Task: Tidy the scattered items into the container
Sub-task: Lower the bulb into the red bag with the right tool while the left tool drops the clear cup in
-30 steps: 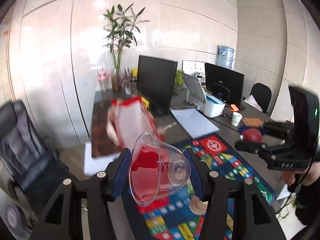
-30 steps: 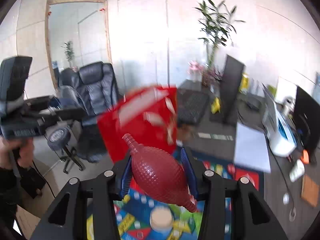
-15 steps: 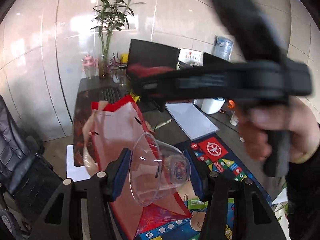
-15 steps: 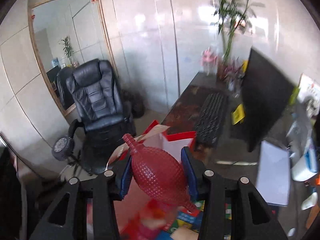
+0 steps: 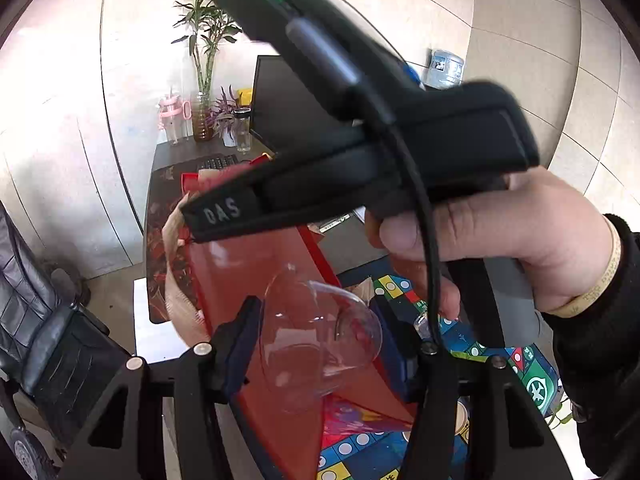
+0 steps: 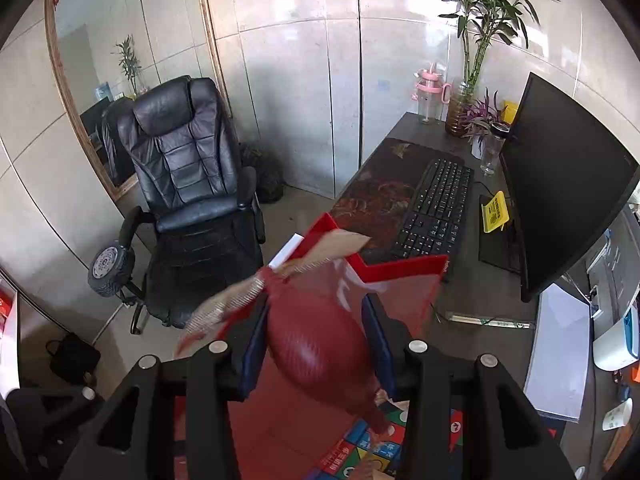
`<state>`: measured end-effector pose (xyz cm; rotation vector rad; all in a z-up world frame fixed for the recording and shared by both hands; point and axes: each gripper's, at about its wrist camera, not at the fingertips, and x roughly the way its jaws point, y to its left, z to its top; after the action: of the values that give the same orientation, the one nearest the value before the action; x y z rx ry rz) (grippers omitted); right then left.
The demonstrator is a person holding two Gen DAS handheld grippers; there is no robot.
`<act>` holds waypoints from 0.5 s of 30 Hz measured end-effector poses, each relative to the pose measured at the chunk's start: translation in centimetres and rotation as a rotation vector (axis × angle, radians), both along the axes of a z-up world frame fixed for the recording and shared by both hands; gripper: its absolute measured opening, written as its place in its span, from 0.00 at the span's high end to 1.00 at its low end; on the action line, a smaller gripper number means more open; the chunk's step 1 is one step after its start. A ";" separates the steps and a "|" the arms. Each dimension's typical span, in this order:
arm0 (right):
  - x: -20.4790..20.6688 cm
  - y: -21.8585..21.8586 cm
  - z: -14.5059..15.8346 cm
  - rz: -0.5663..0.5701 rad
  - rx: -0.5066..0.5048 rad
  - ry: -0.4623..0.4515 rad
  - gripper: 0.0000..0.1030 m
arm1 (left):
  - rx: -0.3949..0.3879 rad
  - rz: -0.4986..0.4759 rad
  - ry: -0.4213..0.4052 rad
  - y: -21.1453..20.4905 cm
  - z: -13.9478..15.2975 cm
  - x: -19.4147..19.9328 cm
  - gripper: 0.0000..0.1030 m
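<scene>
Left wrist view: the left gripper (image 5: pixel 316 340) holds a clear plastic funnel-shaped cup (image 5: pixel 316 336), jaws opening, over the red paper gift bag (image 5: pixel 256 280) near the desk's edge. The right gripper (image 6: pixel 316 344) pinches a dark-red bumpy rubber bulb (image 6: pixel 320 344) above that bag.

- In the left wrist view the right gripper's body (image 5: pixel 384 152) and the hand (image 5: pixel 500 248) holding it fill the middle, hiding most of the monitor (image 5: pixel 280 100) and the desk behind.
- The red bag (image 5: pixel 256 280) is partly covered there; its mouth cannot be seen.
- The clear glass (image 5: pixel 316 336) blurs against the red, so contact with the blue pads (image 5: pixel 240 344) is uncertain.
- In the right wrist view the red bulb's (image 6: pixel 320 344) upper tip is smeared, perhaps inside the bag.
- The game mat (image 6: pixel 360 452) is cut off by the bottom edge.
</scene>
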<state>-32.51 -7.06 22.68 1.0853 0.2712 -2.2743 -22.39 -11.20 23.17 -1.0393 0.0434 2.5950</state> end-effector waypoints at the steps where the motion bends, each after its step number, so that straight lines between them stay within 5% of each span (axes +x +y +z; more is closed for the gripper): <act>1: 0.0 0.0 -0.1 -0.001 0.001 0.000 0.52 | -0.003 0.005 0.004 0.1 0.0 0.1 0.39; 6: 0.0 0.1 -0.1 -0.009 0.004 0.000 0.50 | -0.018 0.008 0.011 0.4 -0.3 0.3 0.21; 9: 0.1 0.3 0.4 -0.017 -0.012 0.002 0.35 | -0.019 0.022 0.008 0.3 -0.1 0.5 0.14; 11: 0.1 0.3 0.7 -0.012 -0.029 -0.003 0.26 | -0.011 0.025 0.012 0.2 0.1 0.5 0.14; 15: 0.4 0.5 1.5 -0.024 -0.041 0.017 0.26 | -0.007 0.037 0.020 -0.6 0.7 1.0 0.13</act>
<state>-32.10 -6.56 24.17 1.0544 0.2185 -2.3016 -21.37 -11.80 23.88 -1.0259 0.0385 2.6407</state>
